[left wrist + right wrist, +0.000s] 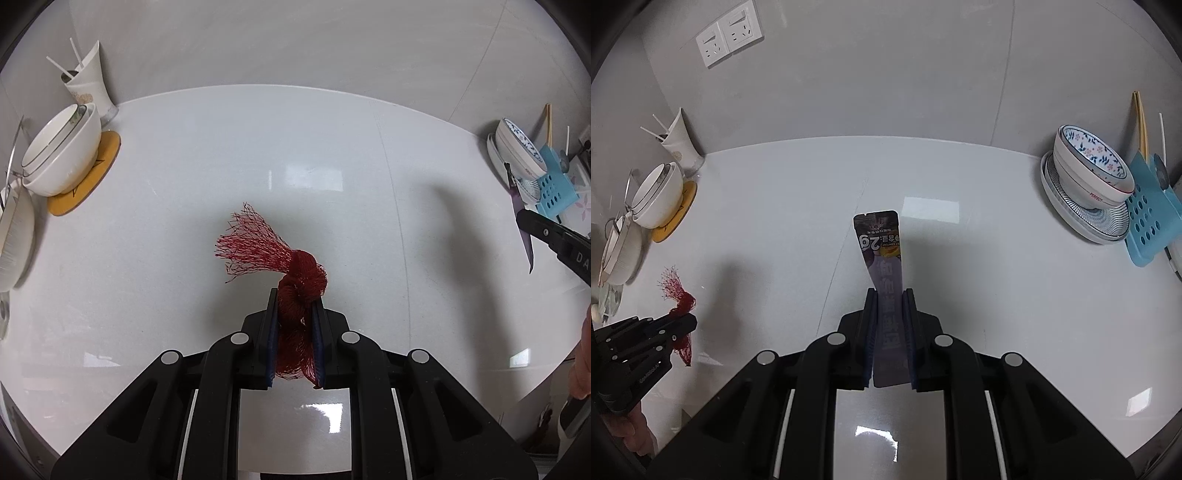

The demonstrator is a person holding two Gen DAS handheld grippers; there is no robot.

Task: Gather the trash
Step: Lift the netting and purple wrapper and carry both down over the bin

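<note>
Above the white tabletop, the left gripper pinches a knotted red mesh bag whose frayed end points away leftward, while the right gripper pinches a dark sachet between its fingers, lengthwise, pointing straight ahead.

On my right wrist view, I read a large "2g" printed upside down on the dark purple snack sachet; the smaller characters around it are too fine for me to make out. The white floral-patterned ceramic bowl near the counter's right edge carries "PERFECT" in red on its outer wall. On my left wrist view, the black plastic finger of the other gripper shows white letters "DA", cut off at the frame edge.
</note>
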